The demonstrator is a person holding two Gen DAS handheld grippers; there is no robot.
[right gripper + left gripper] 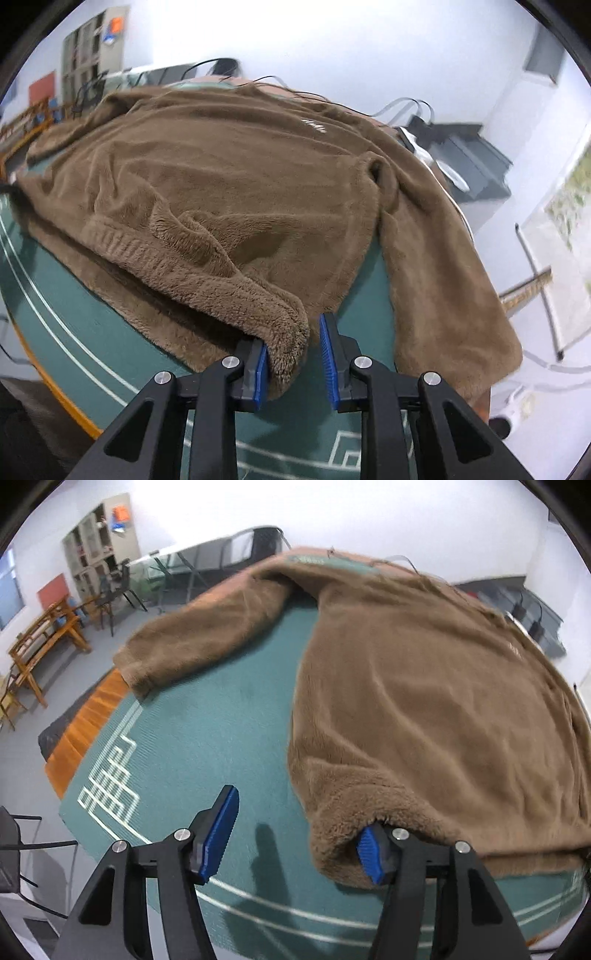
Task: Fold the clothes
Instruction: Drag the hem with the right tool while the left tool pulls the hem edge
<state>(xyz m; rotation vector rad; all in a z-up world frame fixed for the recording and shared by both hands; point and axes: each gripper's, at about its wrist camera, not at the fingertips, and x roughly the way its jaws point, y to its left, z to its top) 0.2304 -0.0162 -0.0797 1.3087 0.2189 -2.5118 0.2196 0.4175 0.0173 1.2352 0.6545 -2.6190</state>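
A brown fleece sweater [424, 686] lies spread on the green table mat [207, 738]. One sleeve [199, 635] stretches out to the left. My left gripper [299, 834] is open; the sweater's near hem corner drapes over its right finger, the left finger is bare above the mat. In the right wrist view the sweater [229, 184] fills the table, its other sleeve [443, 266] hanging at the right. My right gripper [295, 358] is open, with the hem corner [288, 347] lying between the pads against the left one.
The mat covers a wooden table whose edge [85, 723] shows at the left. Wooden benches [40, 646], chairs and a shelf unit [96, 550] stand beyond. A dark cabinet [469, 162] and cables sit at the right, and a board on a stand [561, 258].
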